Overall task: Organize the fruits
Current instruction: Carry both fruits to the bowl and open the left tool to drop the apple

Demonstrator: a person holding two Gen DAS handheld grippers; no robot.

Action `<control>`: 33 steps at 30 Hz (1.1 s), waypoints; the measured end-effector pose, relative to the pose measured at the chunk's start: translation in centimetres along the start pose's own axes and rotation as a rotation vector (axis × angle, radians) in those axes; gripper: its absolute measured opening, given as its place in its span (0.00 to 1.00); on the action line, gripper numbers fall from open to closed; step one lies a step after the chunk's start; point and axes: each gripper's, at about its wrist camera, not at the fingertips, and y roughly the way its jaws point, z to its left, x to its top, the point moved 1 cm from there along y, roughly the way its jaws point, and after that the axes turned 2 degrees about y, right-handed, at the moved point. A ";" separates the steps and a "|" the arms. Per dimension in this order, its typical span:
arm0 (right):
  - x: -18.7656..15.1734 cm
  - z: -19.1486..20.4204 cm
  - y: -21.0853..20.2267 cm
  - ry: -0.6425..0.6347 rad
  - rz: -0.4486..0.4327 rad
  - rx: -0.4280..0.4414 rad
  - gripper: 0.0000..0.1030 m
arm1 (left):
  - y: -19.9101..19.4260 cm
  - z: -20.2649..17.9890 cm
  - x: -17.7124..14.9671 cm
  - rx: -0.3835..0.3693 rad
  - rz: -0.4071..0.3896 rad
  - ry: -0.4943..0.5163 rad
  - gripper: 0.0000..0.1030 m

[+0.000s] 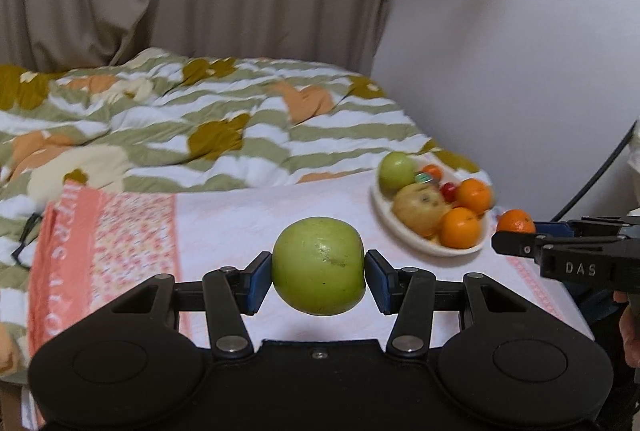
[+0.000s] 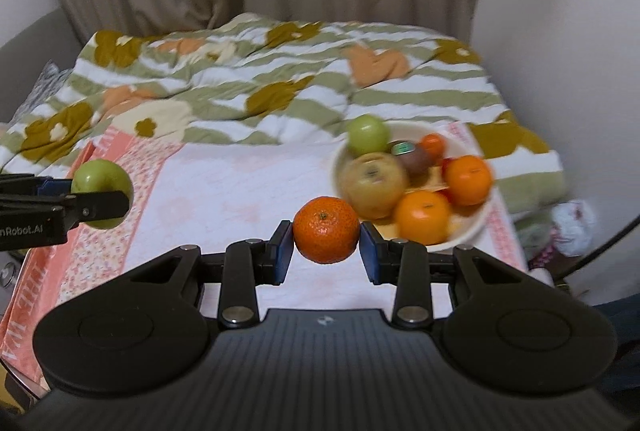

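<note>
Left wrist view: left gripper (image 1: 319, 273) clenched across green apple (image 1: 319, 266) at its widest girth, aloft over towel (image 1: 224, 215); firm, smooth, weighty, may slip | right gripper (image 2: 326, 242) grasping mandarin (image 2: 326, 229); soft-skinned, light | bowl (image 2: 476, 221) at 1 o'clock

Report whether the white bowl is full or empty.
Nearly full: the white bowl holds a green apple, a yellowish apple, oranges and small fruit.

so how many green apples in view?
2: one green apple clamped in the left gripper; another green apple at the bowl's far-left edge. More may hide under piled fruit.
</note>
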 end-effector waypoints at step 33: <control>7.9 -20.5 8.2 -0.131 0.033 0.159 0.49 | 16.4 -18.4 6.8 0.119 0.039 -0.002 0.53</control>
